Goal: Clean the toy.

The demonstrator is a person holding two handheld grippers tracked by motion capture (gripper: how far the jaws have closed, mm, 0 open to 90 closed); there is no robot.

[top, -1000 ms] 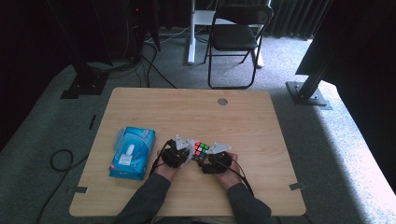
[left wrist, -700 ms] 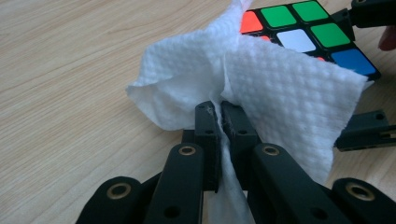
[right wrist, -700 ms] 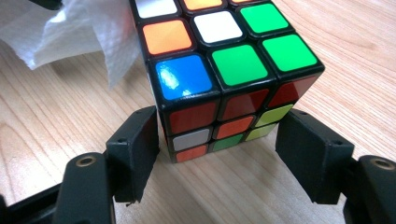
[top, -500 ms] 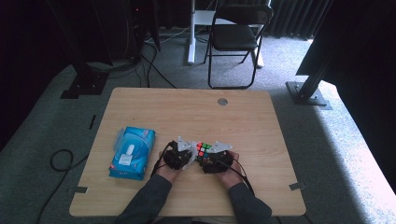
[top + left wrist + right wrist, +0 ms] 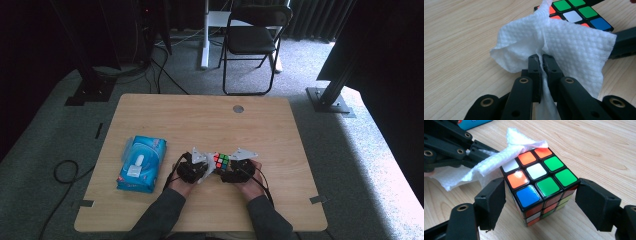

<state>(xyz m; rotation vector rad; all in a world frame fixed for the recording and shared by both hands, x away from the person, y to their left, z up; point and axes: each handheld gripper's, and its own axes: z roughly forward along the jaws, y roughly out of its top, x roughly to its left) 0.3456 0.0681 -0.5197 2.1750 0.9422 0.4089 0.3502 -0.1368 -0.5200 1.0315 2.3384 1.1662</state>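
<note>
Standing on grey carpet, the light wooden table (image 5: 280,145) carries a round grommet hole (image 5: 238,108) near its far edge; beyond the table a black folding chair (image 5: 250,40) stands in front of dark curtains. A blue pack of wet wipes (image 5: 141,162) lies on the table left of the multicoloured puzzle cube (image 5: 221,160), well apart from it. The cube rests on the table near the front edge, between both grippers; its top face shows orange, white, green and blue stickers. The left gripper (image 5: 541,61) has its jaws pinched tight on a white embossed paper wipe (image 5: 574,50), which drapes against the cube's edge. The right gripper (image 5: 540,197) has its jaws spread wide on either side of the cube, having just been opening, with a visible gap at each pad.
</note>
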